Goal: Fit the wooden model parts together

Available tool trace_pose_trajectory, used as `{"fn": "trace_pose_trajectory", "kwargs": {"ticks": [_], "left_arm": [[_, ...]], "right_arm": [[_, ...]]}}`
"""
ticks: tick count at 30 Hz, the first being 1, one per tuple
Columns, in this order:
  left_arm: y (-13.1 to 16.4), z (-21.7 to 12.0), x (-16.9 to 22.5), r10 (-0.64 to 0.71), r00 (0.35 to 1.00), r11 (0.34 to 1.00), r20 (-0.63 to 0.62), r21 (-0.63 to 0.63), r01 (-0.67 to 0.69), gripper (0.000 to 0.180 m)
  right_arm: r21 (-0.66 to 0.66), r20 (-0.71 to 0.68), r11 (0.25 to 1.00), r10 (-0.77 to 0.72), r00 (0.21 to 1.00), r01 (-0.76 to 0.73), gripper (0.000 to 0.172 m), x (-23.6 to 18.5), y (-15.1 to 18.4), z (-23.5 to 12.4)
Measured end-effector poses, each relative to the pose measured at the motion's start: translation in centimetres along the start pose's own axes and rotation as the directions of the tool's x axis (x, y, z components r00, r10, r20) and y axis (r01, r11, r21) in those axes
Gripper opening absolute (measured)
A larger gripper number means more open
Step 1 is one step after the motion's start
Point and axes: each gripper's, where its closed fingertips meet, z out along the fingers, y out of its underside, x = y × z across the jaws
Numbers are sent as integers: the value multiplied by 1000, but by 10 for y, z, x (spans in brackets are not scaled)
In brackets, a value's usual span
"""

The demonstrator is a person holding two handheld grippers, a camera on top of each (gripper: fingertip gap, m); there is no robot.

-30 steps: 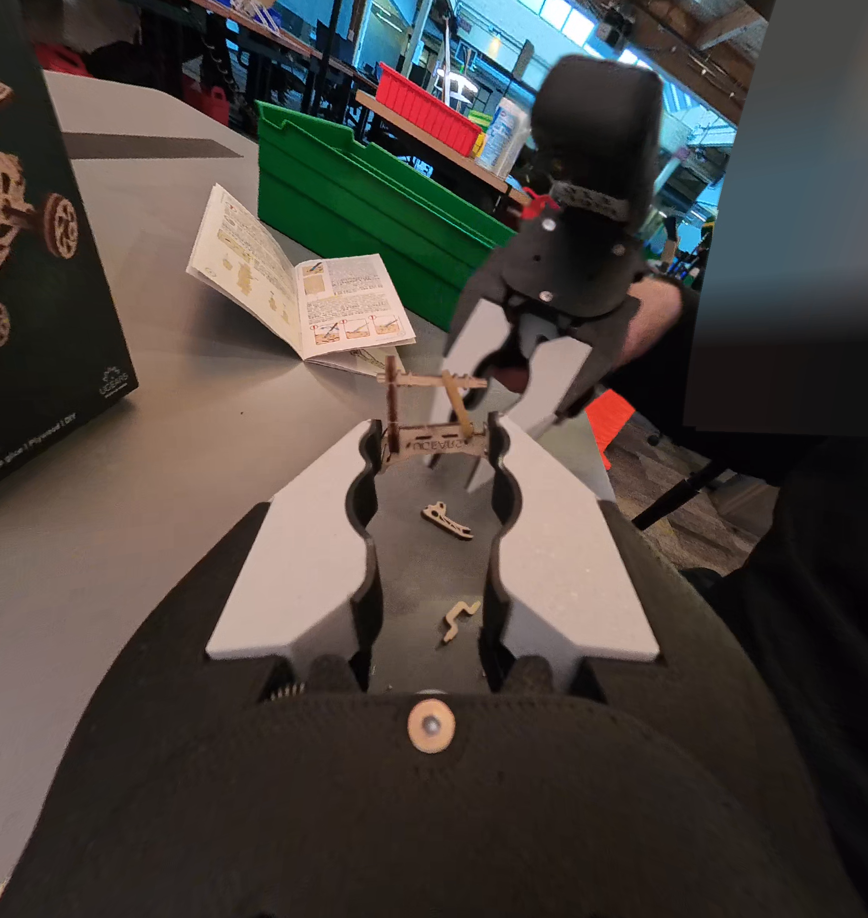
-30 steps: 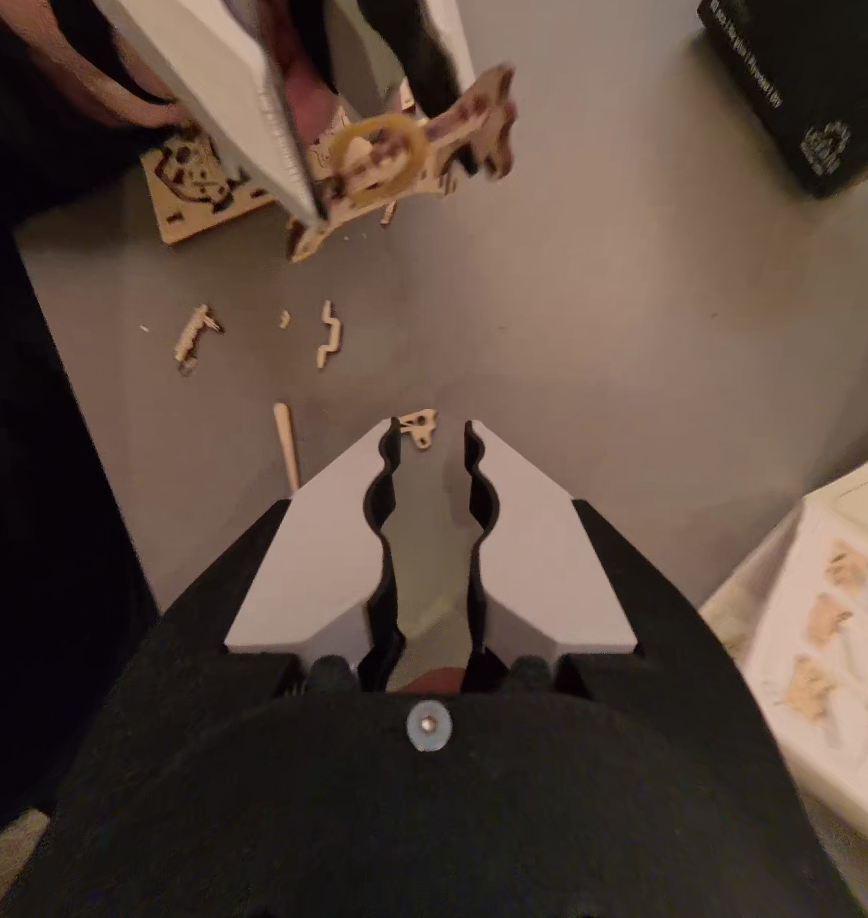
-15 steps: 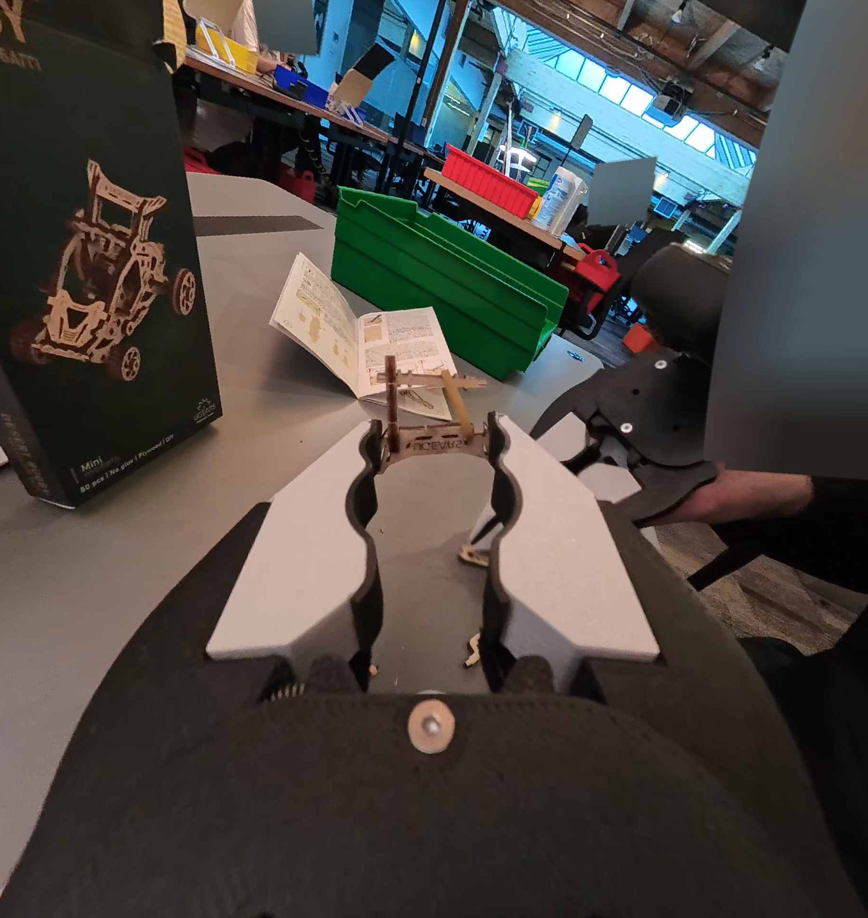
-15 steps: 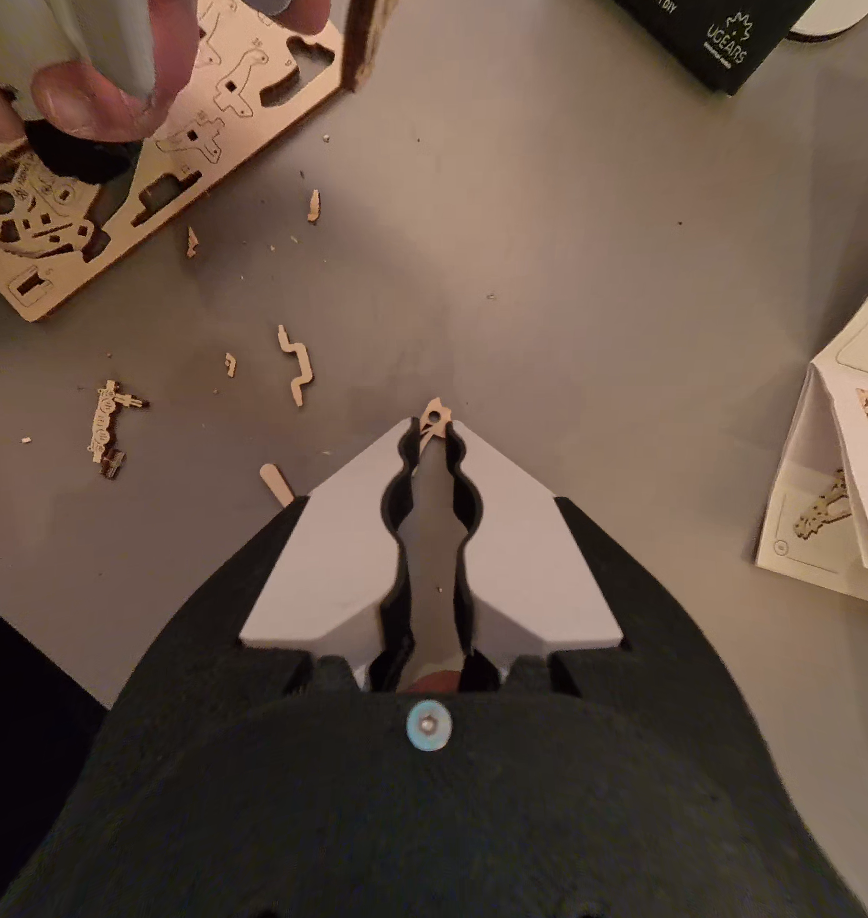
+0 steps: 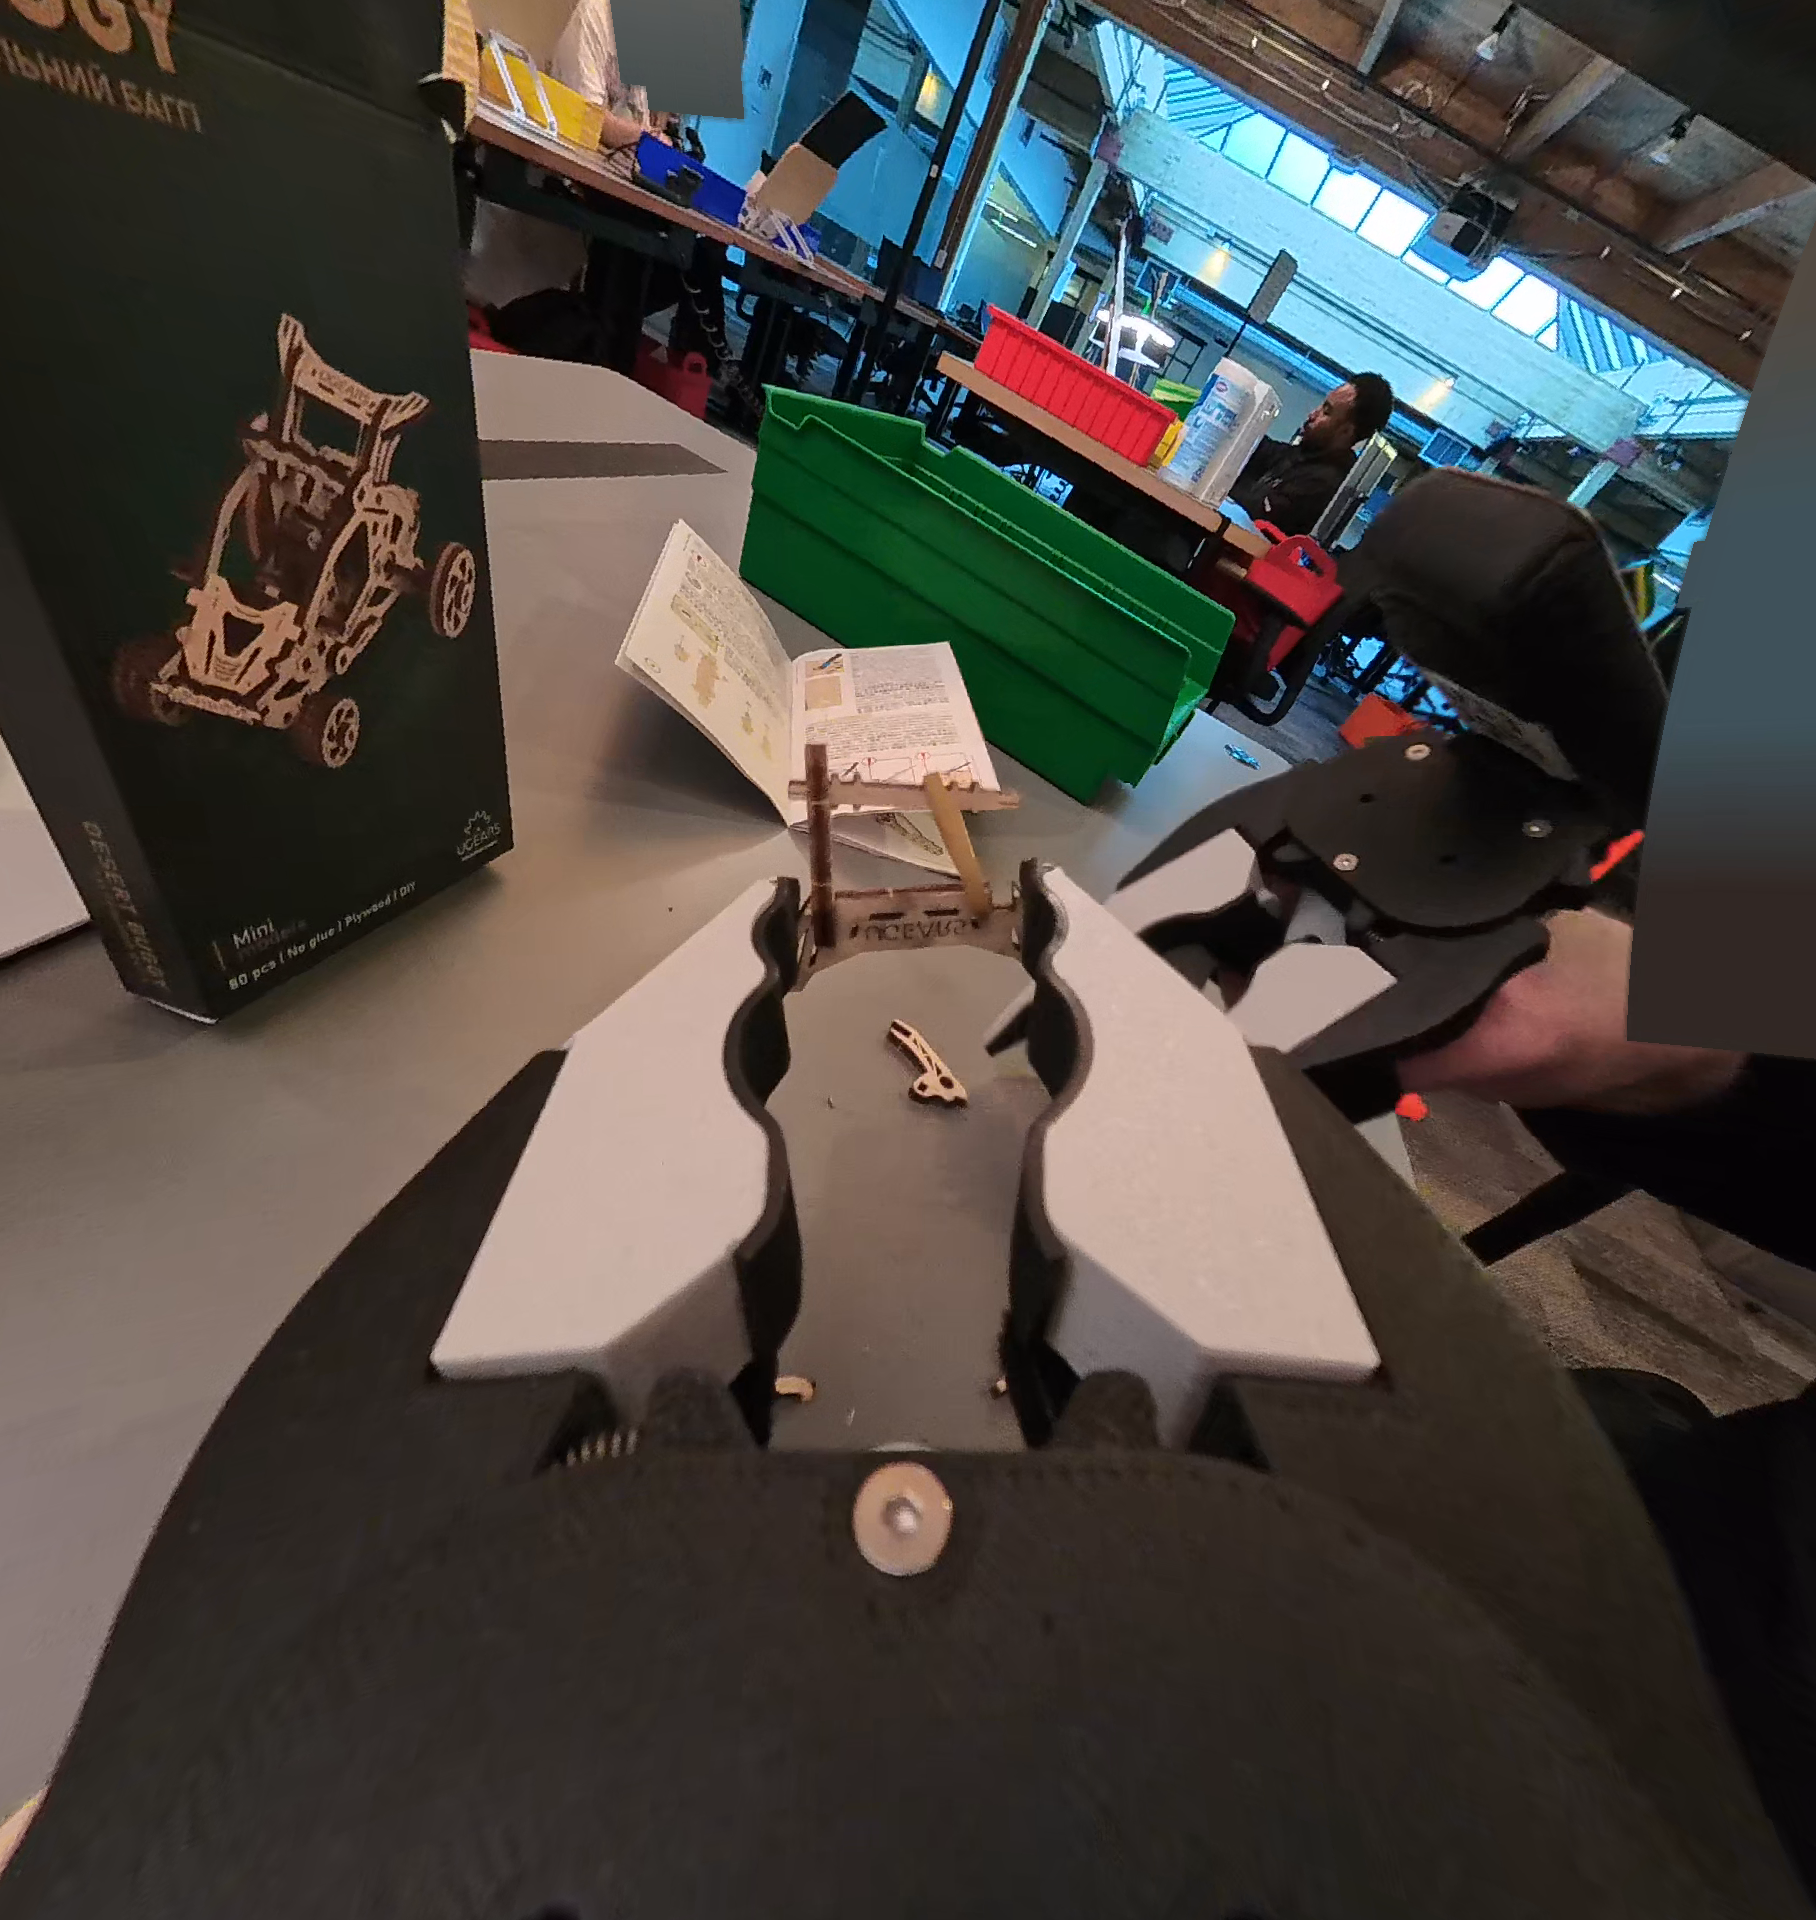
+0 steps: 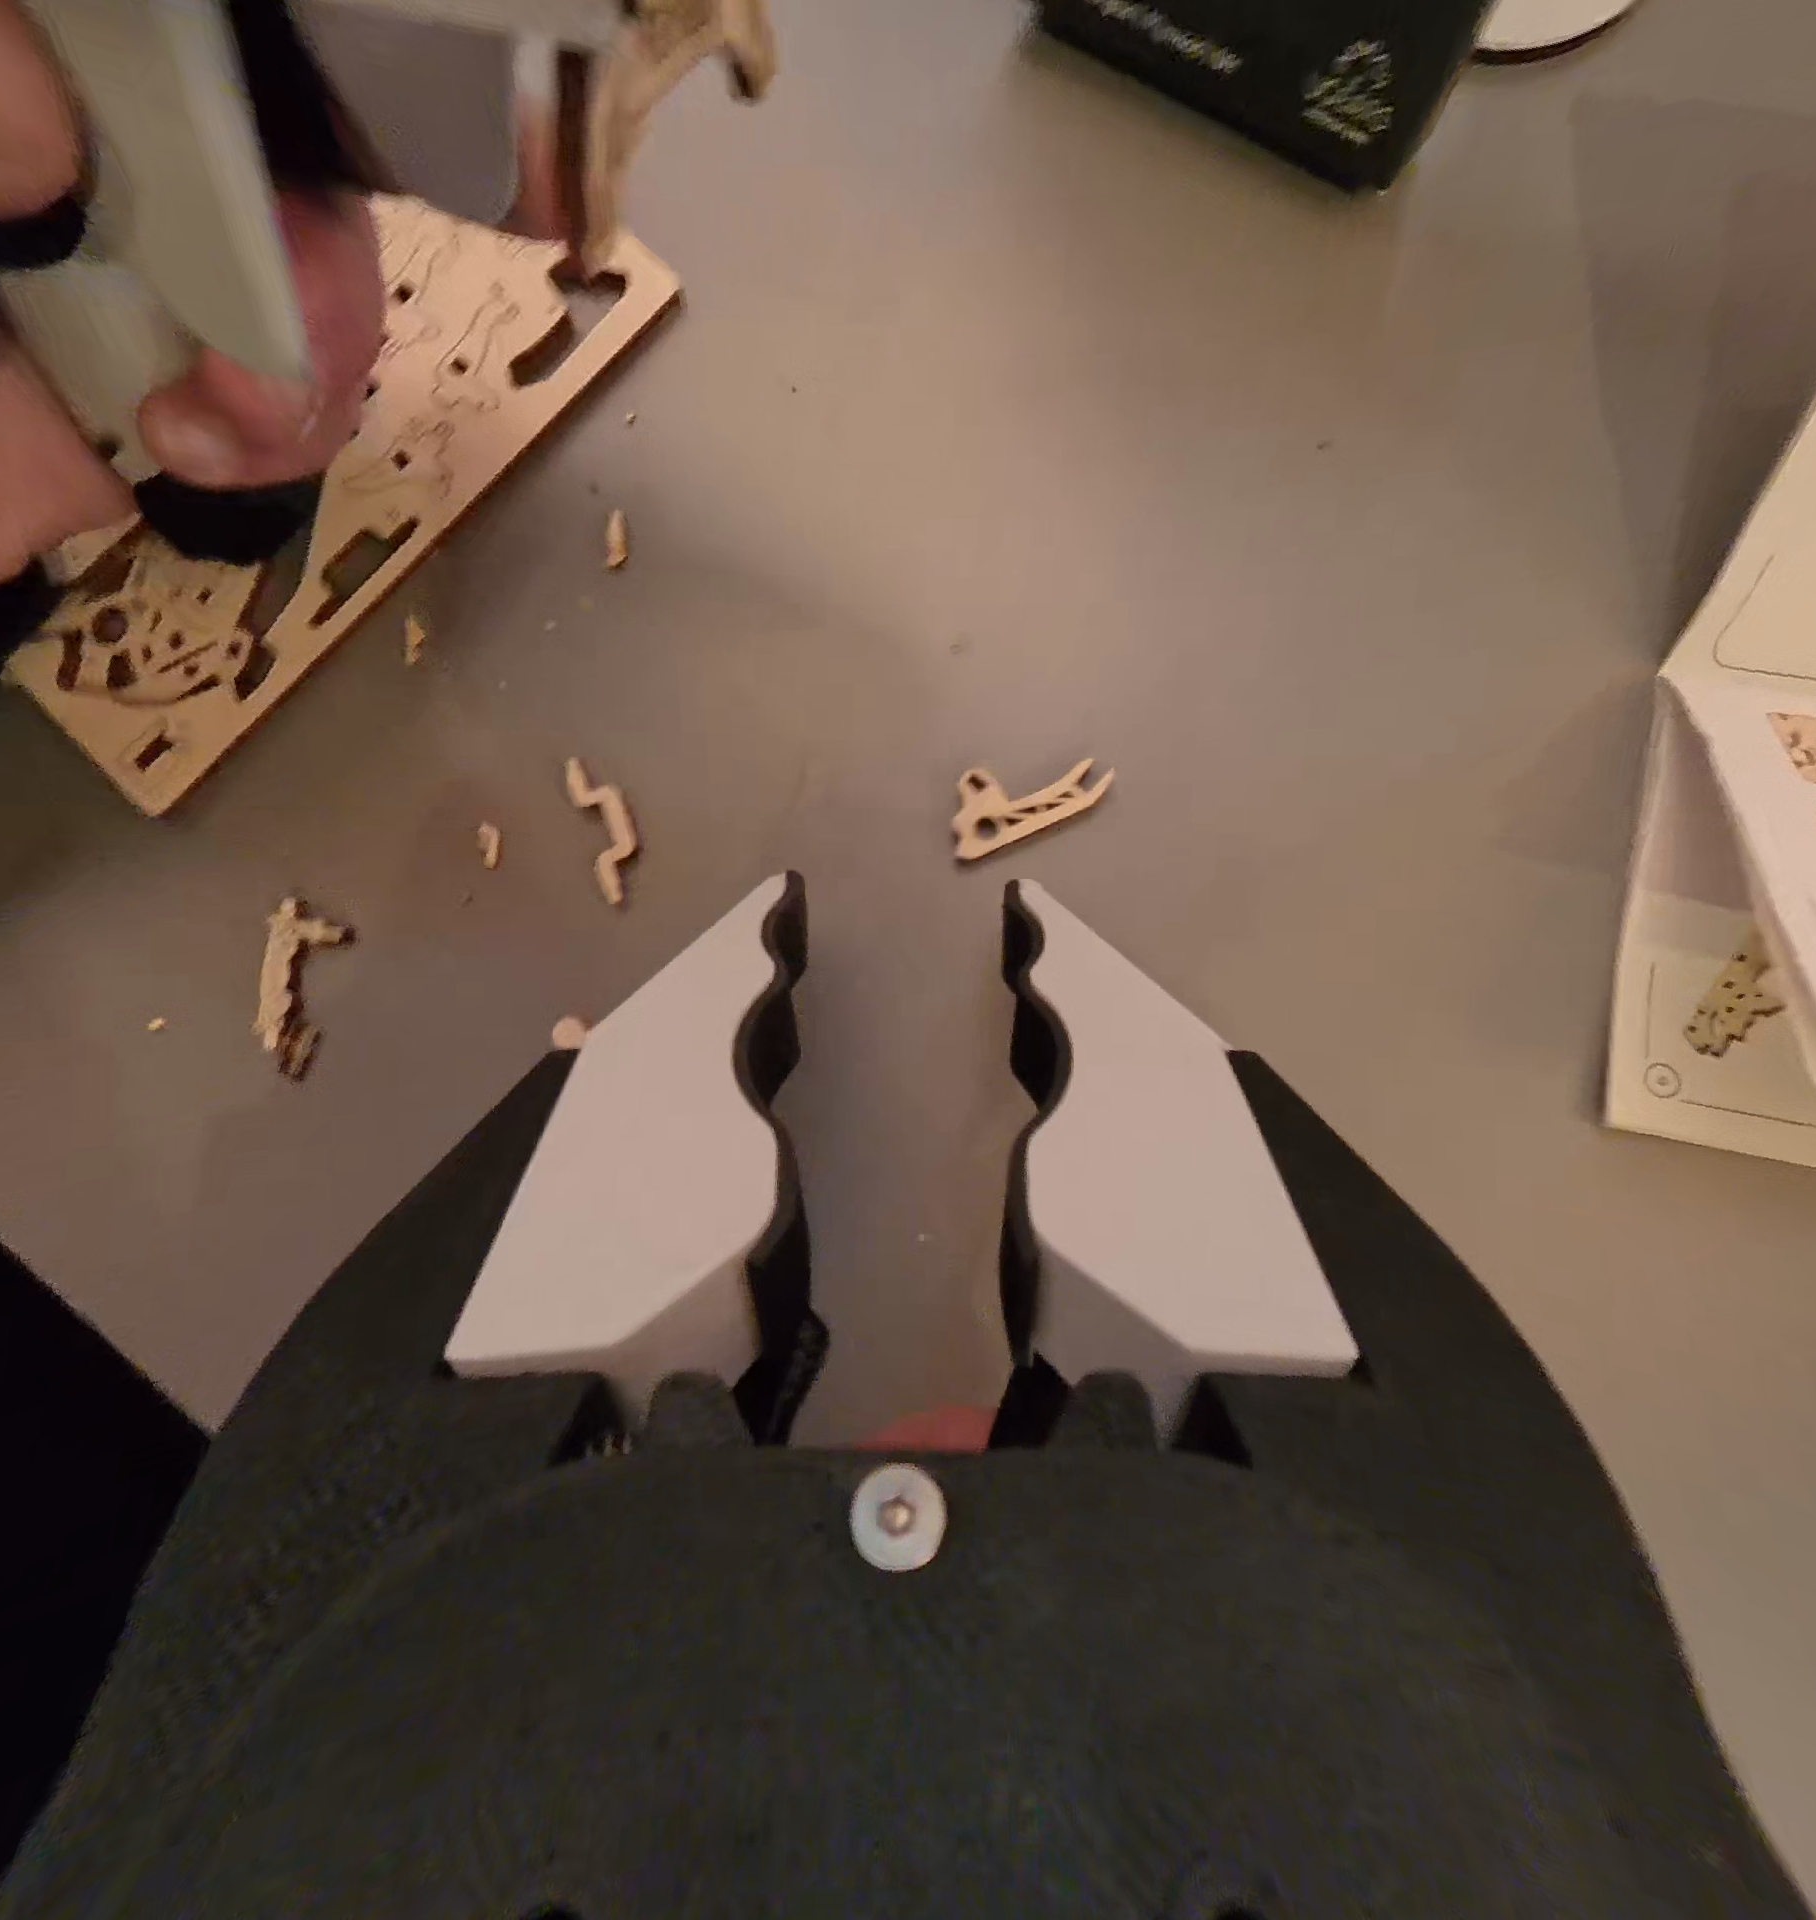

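Note:
My left gripper (image 5: pixel 906 904) is shut on a small wooden model frame (image 5: pixel 909 932), two crossbars joined by a dark peg and a pale peg, pinched by the lower bar's ends and held above the grey table (image 5: pixel 260 1143). The frame also shows blurred at the top of the right wrist view (image 6: pixel 665 62). My right gripper (image 6: pixel 904 888) is open and empty, low over the table. A small flat wooden lever part (image 6: pixel 1029 805) lies on the table just beyond its right fingertip, and also shows in the left wrist view (image 5: pixel 925 1070).
A cut-out wooden parts sheet (image 6: pixel 488 343) lies at the left, with loose offcuts (image 6: pixel 603 826) and another small piece (image 6: pixel 291 971) nearby. A dark model box (image 5: pixel 229 520), an open booklet (image 5: pixel 810 686) and a green bin (image 5: pixel 966 613) stand beyond. Some 11 centimetres of space lies between my two pairs of fingers. The small piece (image 6: pixel 291 971) is closer to my right gripper, around 12 centimetres from its tips; the left tips are 20 centimetres off.
My right gripper was pinched on the small lever part half a second ago; it has opened and the part now lies on the table ahead. My left gripper kept its hold on the frame.

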Motion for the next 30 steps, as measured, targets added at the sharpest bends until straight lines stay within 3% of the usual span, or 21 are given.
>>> {"fn": "trace_pose_trajectory", "kwargs": {"ticks": [3, 8, 10, 12, 15, 17, 20, 23, 30], "left_arm": [[0, -1, -2, -7, 1000, 1000, 5, 3, 7, 40], [1, 1, -1, -8, 1000, 1000, -2, -2, 8, 41], [1, 1, -1, -10, 1000, 1000, -4, -1, 10, 40], [1, 0, 0, -12, 1000, 1000, -8, 2, 12, 40], [0, -1, -1, -6, 1000, 1000, 0, 4, 6, 41], [-2, -2, -2, -13, 1000, 1000, -1, 13, 13, 40], [-2, -3, -3, -18, 1000, 1000, 0, 11, 18, 40], [1, -1, -3, -25, 1000, 1000, -1, -1, 25, 41], [5, -1, -6, -79, 997, 997, -9, -22, 79, 40]], "right_arm": [[-7, -37, 1000, 26, 999, -26, 42, 15, 0, 7], [-7, -19, 1000, 14, 1000, -14, 32, 17, -12, 21], [-27, 51, 994, -104, 993, 106, 15, 8, -15, 26], [-54, 126, 970, -229, 965, 238, 9, 0, -14, 27], [-90, 105, 965, -235, 966, 244, 25, 8, -17, 18], [-66, 139, 978, -189, 972, 200, 26, -1, -19, 15], [-117, 87, 962, -237, 967, 247, 29, -2, -8, 23], [-85, 50, 964, -248, 968, 251, 5, -1, -9, 24], [24, 60, 958, -285, 957, 284, 4, 2, -17, 17]]}}
